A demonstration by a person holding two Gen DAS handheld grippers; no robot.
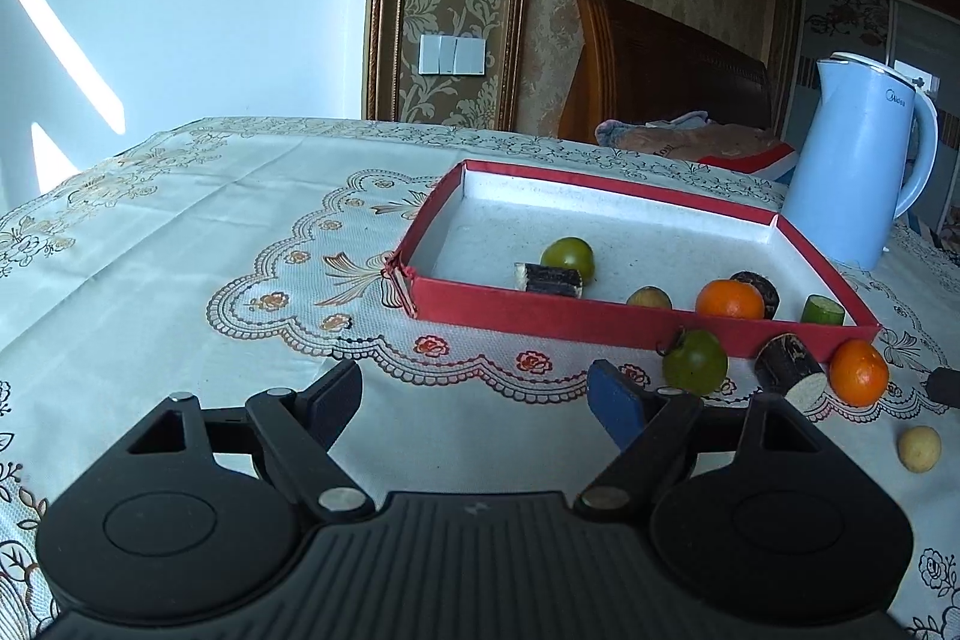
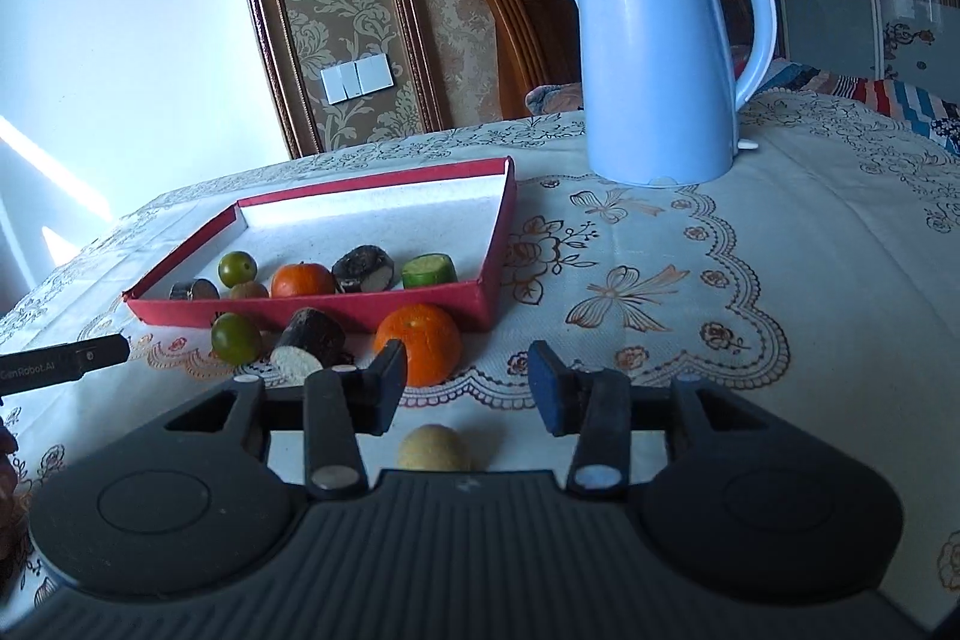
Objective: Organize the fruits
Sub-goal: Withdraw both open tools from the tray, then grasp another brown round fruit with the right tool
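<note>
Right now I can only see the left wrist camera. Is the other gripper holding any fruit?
Observer: No. The right gripper is open and empty.
Operator: Where is the little yellow fruit from there?
Observer: The yellow fruit lies on the tablecloth, in the gap between that gripper's fingers, and the pads are not touching it.
Operator: What is closest in front of it?
Observer: The loose orange, just past the tip of one finger, outside the red box.
</note>
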